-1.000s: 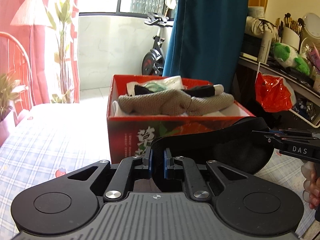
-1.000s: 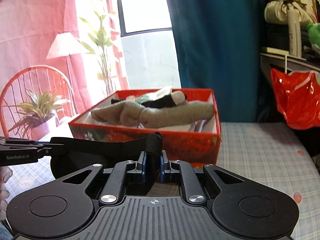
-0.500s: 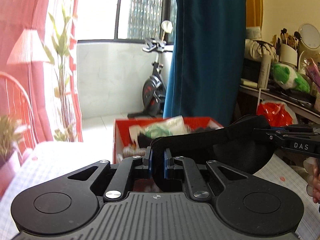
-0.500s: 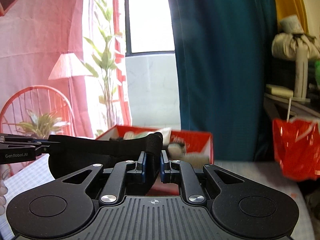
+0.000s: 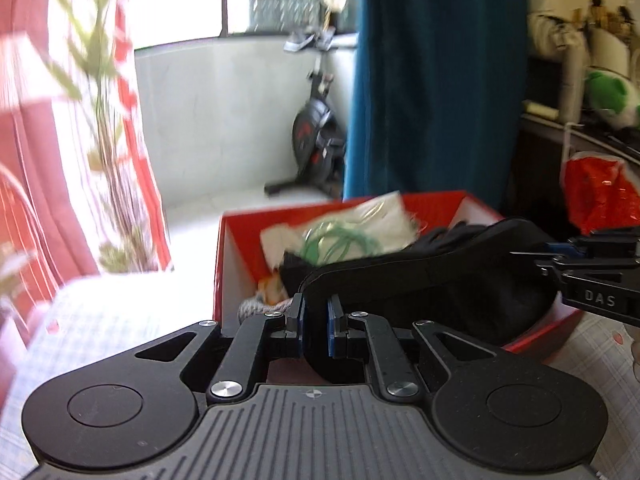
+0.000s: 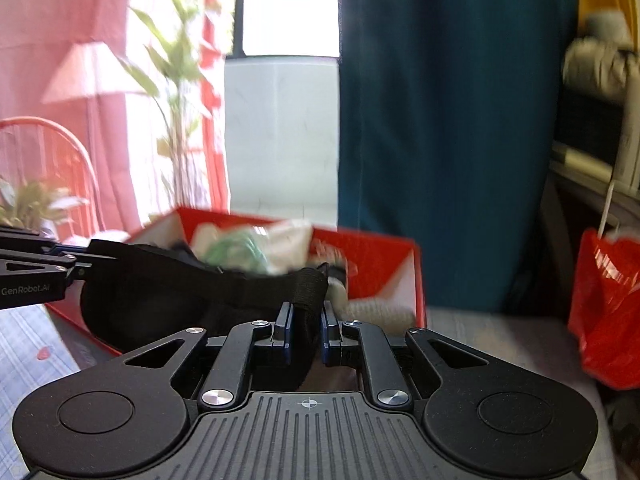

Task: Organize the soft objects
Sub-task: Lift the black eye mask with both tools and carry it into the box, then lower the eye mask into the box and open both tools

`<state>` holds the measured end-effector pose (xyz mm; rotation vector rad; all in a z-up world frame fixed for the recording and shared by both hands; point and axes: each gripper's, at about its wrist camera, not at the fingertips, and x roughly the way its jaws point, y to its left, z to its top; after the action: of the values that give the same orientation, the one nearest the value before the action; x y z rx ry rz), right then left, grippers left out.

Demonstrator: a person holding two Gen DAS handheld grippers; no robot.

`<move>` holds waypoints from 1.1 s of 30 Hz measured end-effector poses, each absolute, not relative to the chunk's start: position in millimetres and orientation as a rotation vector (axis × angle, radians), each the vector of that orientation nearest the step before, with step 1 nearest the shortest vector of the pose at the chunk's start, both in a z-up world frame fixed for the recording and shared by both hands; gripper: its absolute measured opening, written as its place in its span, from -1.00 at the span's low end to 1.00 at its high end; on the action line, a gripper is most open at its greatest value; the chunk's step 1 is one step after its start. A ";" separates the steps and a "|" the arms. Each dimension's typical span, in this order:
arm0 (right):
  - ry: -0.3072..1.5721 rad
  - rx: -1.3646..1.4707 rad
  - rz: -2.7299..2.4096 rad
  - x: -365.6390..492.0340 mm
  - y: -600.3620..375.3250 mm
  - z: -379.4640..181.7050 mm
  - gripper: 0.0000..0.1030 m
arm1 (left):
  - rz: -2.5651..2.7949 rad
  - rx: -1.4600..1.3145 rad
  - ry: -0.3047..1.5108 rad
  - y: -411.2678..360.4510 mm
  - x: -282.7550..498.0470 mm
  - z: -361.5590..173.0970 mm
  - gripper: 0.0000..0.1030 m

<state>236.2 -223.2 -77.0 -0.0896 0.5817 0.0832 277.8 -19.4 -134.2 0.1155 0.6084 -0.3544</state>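
- Currently my left claw (image 5: 316, 326) is pressed together on one end of a black fabric piece (image 5: 432, 280), and my right claw (image 6: 306, 330) pinches the other end; the cloth sags in a dark loop between them.
- Compared with a second ago, the red box (image 5: 224, 264) has shifted from squarely ahead of both claws, front wall facing me, to directly under and just beyond my fingertips. I now look down over its near rim into the interior.
- Blur across both views agrees with a fast level carry toward the box.
- Grip unchanged: both claws have stayed clamped on the cloth throughout, with no slip of the fabric visible at the pads.
- Contents noted ahead of my left claw: a clear packet with green cord (image 5: 340, 232), dark items beside it, and a grey knitted piece (image 6: 380, 308) just past my right fingertips.
- Position of the task item: the black fabric hangs above the box's near half and beyond my left claw; whether its lowest fold touches the contents I cannot tell.
- Assessment: transport is essentially complete. I judge the remaining work to be lowering the cloth and releasing both ends inside the walls.
- Risk: the sagging middle may drape over the near rim if released too early.
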 end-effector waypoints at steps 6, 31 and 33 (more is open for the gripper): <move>0.687 -0.037 0.077 258.2 -233.4 -97.5 -0.77 | -0.371 0.153 0.668 -22.9 294.4 -149.4 -0.78; 0.725 -0.015 0.082 214.1 -230.9 -65.1 0.64 | -0.327 0.077 0.638 -4.1 241.0 -100.8 0.96; 0.706 -0.021 0.086 206.0 -228.6 -57.5 0.84 | -0.325 0.059 0.629 -0.8 232.1 -92.6 1.00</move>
<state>206.0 -228.6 -57.5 -0.0209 0.7057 0.0861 232.1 -0.8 -92.6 0.0593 0.6290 -0.3246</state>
